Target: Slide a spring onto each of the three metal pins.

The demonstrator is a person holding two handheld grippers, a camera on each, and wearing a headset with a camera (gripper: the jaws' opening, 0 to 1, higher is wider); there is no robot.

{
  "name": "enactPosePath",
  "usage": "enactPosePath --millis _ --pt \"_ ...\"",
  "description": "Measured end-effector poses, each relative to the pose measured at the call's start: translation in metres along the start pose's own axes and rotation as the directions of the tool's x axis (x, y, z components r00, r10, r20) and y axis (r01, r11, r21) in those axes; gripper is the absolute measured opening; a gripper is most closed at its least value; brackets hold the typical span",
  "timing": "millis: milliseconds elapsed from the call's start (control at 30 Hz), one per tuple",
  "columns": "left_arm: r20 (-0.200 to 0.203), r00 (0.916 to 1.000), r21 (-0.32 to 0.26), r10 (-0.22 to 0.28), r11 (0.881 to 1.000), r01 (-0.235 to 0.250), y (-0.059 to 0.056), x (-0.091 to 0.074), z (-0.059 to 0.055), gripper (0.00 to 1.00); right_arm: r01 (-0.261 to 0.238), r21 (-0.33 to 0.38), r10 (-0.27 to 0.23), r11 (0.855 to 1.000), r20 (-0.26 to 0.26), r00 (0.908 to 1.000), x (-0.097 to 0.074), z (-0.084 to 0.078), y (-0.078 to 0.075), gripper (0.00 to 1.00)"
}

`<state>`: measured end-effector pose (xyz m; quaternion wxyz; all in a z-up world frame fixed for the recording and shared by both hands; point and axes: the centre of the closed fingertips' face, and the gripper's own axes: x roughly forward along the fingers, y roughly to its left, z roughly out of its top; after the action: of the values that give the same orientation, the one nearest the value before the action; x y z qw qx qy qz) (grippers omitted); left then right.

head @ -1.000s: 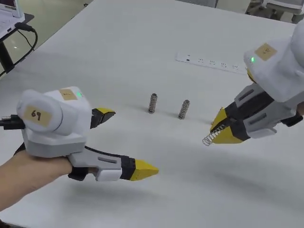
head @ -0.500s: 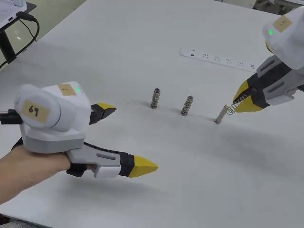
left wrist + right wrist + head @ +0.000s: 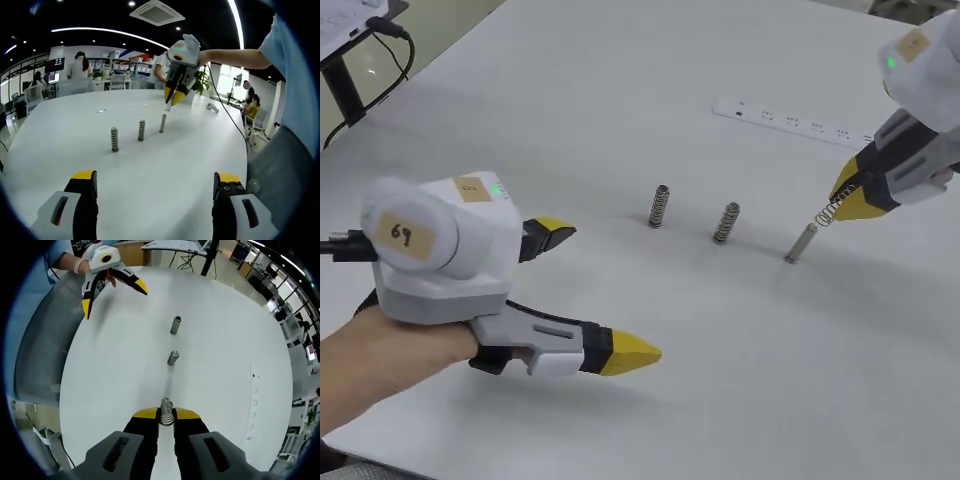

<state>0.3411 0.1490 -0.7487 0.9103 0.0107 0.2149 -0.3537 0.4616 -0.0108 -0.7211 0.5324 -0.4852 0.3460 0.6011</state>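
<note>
Now, the right gripper (image 3: 848,197) has come up off the table (image 3: 620,100) and swung over the last bare pin (image 3: 801,243). A second ago it sat low in front of that pin. It now hangs above and just beyond the tip, jaws pinched narrow on the spring (image 3: 831,209). The spring slants down along the pin's lean, its lower end right at the tip. That looks like the line-up for the final one, since the other two pins (image 3: 659,206) already wear their springs (two down, one to go). The left gripper (image 3: 595,292) has barely stirred, idling near the front of the table with its jaws spread wide and nothing between them.

Hard to call whether the coil has caught the tip yet. The left gripper view suggests a sliver of gap between them, while the right gripper view looks straight down the spring, which covers the pin beneath it. The right gripper's body runs off the edge of the head view
</note>
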Motion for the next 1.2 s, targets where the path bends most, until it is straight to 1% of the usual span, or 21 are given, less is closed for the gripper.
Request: enactPosePath --millis 167,267,367,567,700,733,767,1033,1200 --pt "0.003 1.0000 -0.004 0.000 1.000 0.000 0.001 0.000 0.001 0.94 -0.018 -0.015 0.017 1.000 -0.023 0.9996 0.005 0.000 -0.001 0.08" --pt "0.002 1.0000 -0.005 0.000 1.000 0.000 0.002 0.000 0.000 0.94 -0.020 -0.025 0.019 0.999 -0.032 0.9993 0.007 0.001 -0.001 0.08" --pt "0.004 1.0000 -0.007 -0.001 1.000 0.001 0.002 0.000 0.000 0.93 -0.028 -0.022 0.028 0.999 -0.034 0.9990 0.008 0.001 0.000 0.08" --pt "0.001 1.0000 -0.008 -0.006 1.000 0.006 0.002 0.001 0.000 0.92 -0.034 -0.031 0.032 0.999 -0.055 0.9980 0.010 -0.003 0.000 0.08" --pt "0.001 1.0000 -0.011 -0.006 1.000 0.006 0.002 0.001 -0.001 0.92 -0.039 -0.028 0.038 0.999 -0.055 0.9978 0.011 -0.003 0.001 0.08" --pt "0.001 1.0000 -0.011 -0.006 1.000 0.006 0.002 0.001 -0.001 0.92 -0.038 -0.032 0.036 0.999 -0.059 0.9976 0.014 -0.006 -0.004 0.08" --pt "0.001 1.0000 -0.011 -0.007 1.000 0.007 0.002 0.002 -0.001 0.92 -0.041 -0.035 0.039 0.999 -0.061 0.9974 0.014 -0.007 -0.005 0.08" --pt "0.000 1.0000 -0.015 -0.007 1.000 0.007 0.003 0.002 -0.001 0.91 -0.048 -0.040 0.045 0.998 -0.063 0.9970 0.020 -0.008 -0.007 0.08" --pt "-0.002 1.0000 -0.017 -0.005 1.000 0.005 0.003 0.002 -0.002 0.90 -0.061 -0.040 0.058 0.997 -0.078 0.9953 0.028 -0.013 -0.008 0.08"
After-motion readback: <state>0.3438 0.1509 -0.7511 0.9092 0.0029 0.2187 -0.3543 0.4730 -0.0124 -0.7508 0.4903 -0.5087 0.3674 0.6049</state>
